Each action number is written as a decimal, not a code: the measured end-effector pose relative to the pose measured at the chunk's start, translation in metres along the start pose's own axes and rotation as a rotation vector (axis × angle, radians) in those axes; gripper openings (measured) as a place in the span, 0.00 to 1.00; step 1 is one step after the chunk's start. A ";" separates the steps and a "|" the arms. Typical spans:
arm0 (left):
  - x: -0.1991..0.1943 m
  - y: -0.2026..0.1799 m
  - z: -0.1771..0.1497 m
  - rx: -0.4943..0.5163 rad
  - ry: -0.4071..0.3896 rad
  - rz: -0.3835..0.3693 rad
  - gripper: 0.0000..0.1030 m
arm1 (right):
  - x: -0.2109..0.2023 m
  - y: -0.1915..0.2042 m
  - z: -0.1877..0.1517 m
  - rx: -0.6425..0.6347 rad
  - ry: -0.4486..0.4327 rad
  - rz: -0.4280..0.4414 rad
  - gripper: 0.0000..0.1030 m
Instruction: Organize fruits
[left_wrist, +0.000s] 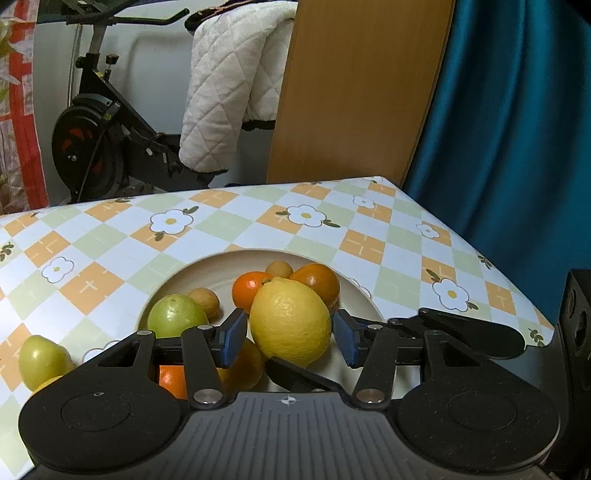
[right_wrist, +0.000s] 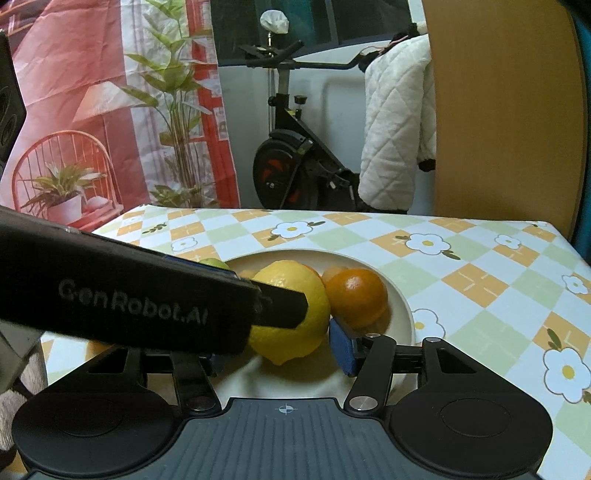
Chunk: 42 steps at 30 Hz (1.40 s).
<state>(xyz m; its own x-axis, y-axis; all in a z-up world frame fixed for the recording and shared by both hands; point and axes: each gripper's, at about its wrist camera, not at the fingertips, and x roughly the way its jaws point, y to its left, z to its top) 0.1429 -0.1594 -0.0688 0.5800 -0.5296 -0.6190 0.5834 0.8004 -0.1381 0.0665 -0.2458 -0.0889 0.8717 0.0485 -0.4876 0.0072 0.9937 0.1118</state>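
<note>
Left wrist view: my left gripper (left_wrist: 290, 338) stands open around the lemon (left_wrist: 290, 322) on the plate (left_wrist: 364, 300), pads not touching. Firm, waxy, rollable; grip its widest middle. Right gripper (right_wrist: 280, 349) open too.

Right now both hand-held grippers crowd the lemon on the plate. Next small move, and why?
Probably back the right hand-held gripper off a little. The lemon sits between the left hand-held gripper pads with small gaps, and the left body blocks the right's view. Then the left can close.
</note>
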 end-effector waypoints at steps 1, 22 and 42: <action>-0.002 0.000 0.000 0.001 -0.004 0.003 0.53 | -0.002 0.000 -0.001 0.007 -0.006 -0.002 0.54; -0.091 0.069 -0.035 -0.098 -0.055 0.133 0.53 | -0.044 0.033 -0.012 -0.005 -0.113 0.044 0.54; -0.103 0.120 -0.043 -0.240 -0.080 0.135 0.53 | -0.008 0.136 -0.006 -0.233 -0.040 0.199 0.60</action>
<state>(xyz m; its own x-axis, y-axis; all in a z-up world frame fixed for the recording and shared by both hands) 0.1285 0.0037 -0.0549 0.6921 -0.4266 -0.5822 0.3521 0.9037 -0.2437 0.0575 -0.1100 -0.0751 0.8634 0.2447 -0.4412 -0.2736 0.9618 -0.0020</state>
